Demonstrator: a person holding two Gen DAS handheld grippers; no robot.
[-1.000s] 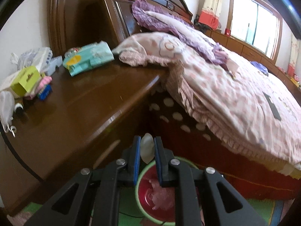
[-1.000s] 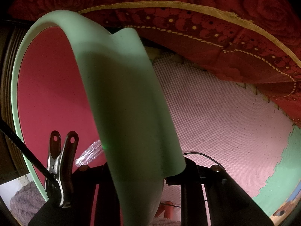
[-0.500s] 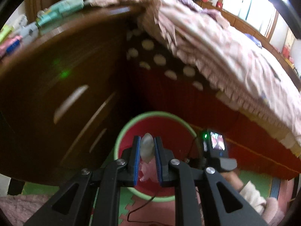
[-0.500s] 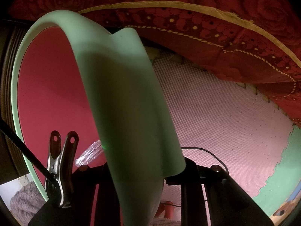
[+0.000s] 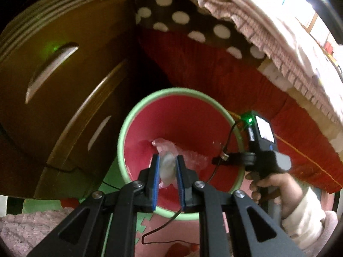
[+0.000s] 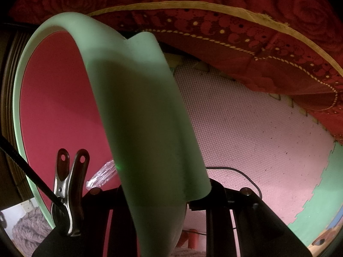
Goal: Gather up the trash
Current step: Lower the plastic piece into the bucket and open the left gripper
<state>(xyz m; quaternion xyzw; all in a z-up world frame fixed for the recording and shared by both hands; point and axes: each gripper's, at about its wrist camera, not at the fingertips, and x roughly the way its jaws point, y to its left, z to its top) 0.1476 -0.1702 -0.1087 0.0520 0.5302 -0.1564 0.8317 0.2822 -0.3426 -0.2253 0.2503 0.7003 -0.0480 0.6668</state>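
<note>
The left gripper [image 5: 167,172] points steeply down over the mouth of the bin, its blue pads clamped on a small crumpled piece of clear plastic [image 5: 166,169] that bulges out between them. Directly below sits the trash bin [image 5: 137,115], red inside with a pale green rim, and more crinkled clear wrapping [image 5: 193,157] lies on its bottom. On the bin's right edge the right gripper [image 5: 221,160] pinches the rim, held by a hand [image 5: 272,187] in a cream sleeve; a green light glows on its body beside a small lit screen whose content is too blurred to read.

From the right wrist view, the green rim [image 6: 137,107] fills the space between the right gripper's [image 6: 163,194] fingers, which close on it, though the pads themselves are hidden behind the rim. A metal spring clip [image 6: 69,190] grips a black cable at the left, and a bit of clear wrapper [image 6: 103,174] shows inside the red wall.

Around the bin stand a dark wooden nightstand [image 5: 60,90] with curved drawer handles, a bed with a red skirt [image 5: 235,81] and a polka-dot sheet [image 5: 193,25], and pink-and-green foam floor mats [image 6: 257,132]. No brand, label or legible writing shows on anything.
</note>
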